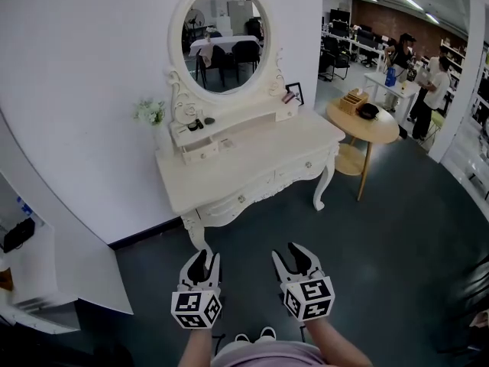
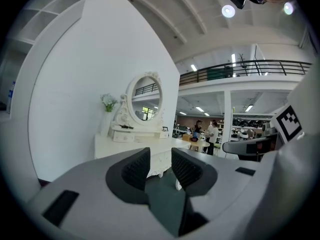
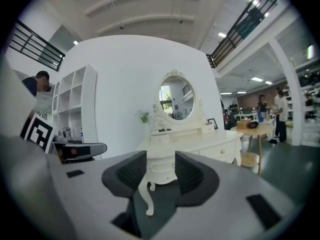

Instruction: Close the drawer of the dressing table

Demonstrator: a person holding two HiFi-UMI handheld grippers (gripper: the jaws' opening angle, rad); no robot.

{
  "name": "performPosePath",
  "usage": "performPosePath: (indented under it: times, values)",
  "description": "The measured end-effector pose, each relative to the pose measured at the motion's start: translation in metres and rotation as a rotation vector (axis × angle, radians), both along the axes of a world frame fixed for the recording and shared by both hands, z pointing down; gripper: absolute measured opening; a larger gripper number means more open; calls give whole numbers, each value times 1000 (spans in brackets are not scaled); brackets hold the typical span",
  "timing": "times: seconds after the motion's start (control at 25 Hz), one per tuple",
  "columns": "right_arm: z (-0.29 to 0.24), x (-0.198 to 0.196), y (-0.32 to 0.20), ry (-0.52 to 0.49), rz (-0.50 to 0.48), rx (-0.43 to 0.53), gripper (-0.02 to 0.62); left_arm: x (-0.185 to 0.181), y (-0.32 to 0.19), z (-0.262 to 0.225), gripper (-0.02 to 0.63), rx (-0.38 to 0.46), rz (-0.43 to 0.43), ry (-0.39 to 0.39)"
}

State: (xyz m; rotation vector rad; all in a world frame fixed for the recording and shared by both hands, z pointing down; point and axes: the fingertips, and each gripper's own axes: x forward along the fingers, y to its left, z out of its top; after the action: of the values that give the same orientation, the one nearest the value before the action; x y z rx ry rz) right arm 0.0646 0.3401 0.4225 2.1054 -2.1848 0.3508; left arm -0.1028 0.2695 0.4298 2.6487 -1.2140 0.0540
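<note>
A round wooden table [image 1: 368, 131] is shown on a dark floor [image 1: 412, 228] in an open office.
A wooden box [image 1: 354, 100] and a dark bowl-shaped item [image 1: 369, 111] are set on top of that table. Just beyond it, two people [image 1: 432, 90] are seen standing by a white desk [image 1: 388, 85]. A small black picture frame [image 1: 295, 92] is propped near its left side, a vase of pale flowers [image 1: 150, 112] is placed farther left, and a white shelf unit [image 1: 30, 274] is found farthest left, well apart from it.
</note>
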Motion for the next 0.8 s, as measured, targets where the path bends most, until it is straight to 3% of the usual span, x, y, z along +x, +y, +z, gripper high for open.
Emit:
performPosePath:
  times: [0.48,0.8]
  values:
    - [4,26,-2,-36,-11,-1,315,12,-8,2,307,-4,-64,-22]
    - [16,38,-26,-63,-10,-26,383,22,-33,7,336,-9,-73,-33]
